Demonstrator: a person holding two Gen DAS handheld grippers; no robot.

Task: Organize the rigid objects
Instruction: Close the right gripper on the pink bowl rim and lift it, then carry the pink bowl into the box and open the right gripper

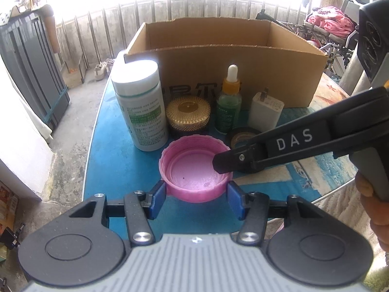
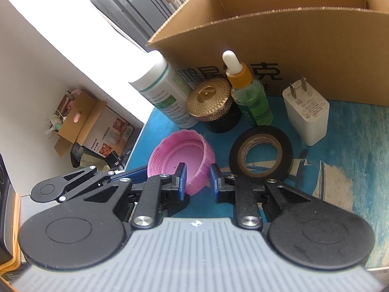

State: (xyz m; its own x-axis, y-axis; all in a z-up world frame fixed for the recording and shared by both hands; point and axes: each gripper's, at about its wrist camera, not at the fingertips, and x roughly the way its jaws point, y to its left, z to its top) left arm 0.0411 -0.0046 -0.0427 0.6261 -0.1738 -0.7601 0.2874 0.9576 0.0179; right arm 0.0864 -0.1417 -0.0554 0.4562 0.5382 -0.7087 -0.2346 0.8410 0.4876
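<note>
The step in hand is judged to be the pickup of the pink cap (image 1: 195,170), which lies open side up on the tabletop (image 1: 116,170), near the left edge and in front of the row of items. Both grippers are engaged with it.

The left gripper (image 1: 196,194) is set with its jaws wide, one blue pad (image 1: 159,198) at each side of the cap's near wall; contact cannot be confirmed, and no grip is shown. The right gripper (image 2: 197,178) is set with its jaws narrow, straddling the cap's right-hand wall (image 2: 201,168), one pad inside the bowl and one outside. Whether the wall is pinched cannot be told.

The next move is judged to call for one gripper to close fully on the cap and the other to be cleared, followed by a lift over the near wall of the cardboard box (image 1: 243,73), which stands at the far edge.

Count of items:
- pink cap: one
- white bottle (image 1: 139,104): one
- gold-lidded jar (image 1: 188,116): one
- dropper bottle (image 1: 229,102): one
- white charger (image 1: 265,112): one
- black tape roll (image 2: 261,154): one
- cardboard box: one
</note>
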